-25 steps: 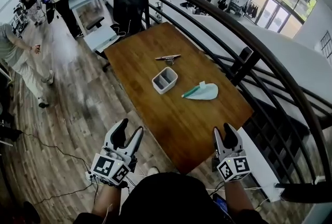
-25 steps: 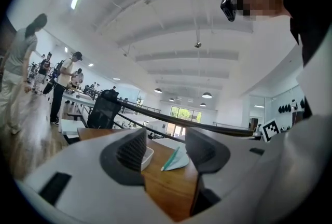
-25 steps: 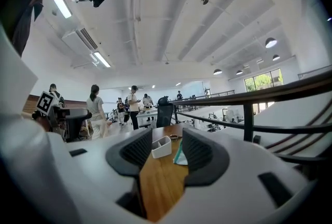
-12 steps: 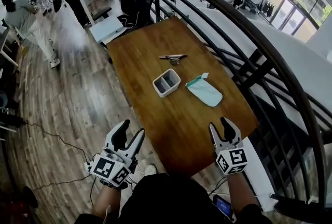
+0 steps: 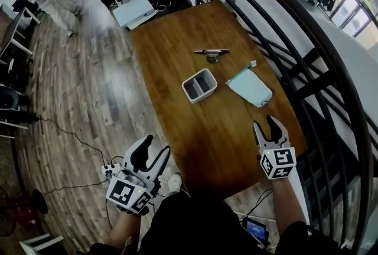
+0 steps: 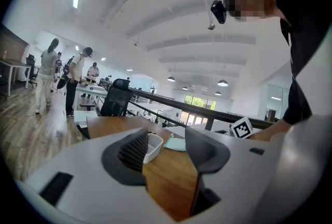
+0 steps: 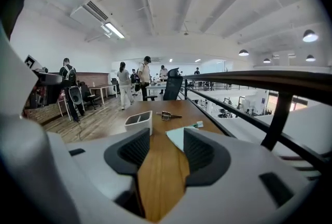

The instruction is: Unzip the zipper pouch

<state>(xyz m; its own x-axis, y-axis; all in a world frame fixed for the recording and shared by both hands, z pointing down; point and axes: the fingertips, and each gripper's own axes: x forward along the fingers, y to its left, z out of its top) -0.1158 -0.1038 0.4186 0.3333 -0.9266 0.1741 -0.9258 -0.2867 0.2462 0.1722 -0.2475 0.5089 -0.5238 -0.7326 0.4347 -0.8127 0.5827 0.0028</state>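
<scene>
While both are held low at the near end of the table (image 5: 195, 130), neither tool has hold of anything. The left tool (image 5: 150, 151) hangs off the table's near left corner, over the plank floor. Its jaws stand wide apart, and only bare wood shows in the gap between them. The right tool (image 5: 267, 126) sits over the table's near right corner. Its jaws are also parted, by a moderate gap, with nothing between them.

The zipper pouch (image 5: 251, 86), pale teal, lies flat on the table straight ahead of the right tool and well apart from it. It lies far ahead and to the right of the left tool. A small tab shows at its far end. Whether the zip is drawn cannot be told.

Just to the left of the pouch, not touching it, stands a white tray (image 5: 199, 85) with two compartments. From the left tool's own view this tray lies beyond its left jaw. Farther on past the tray lies a small dark metal object (image 5: 211, 54). A dark railing (image 5: 307, 41) curves along the side beyond the right tool.
</scene>
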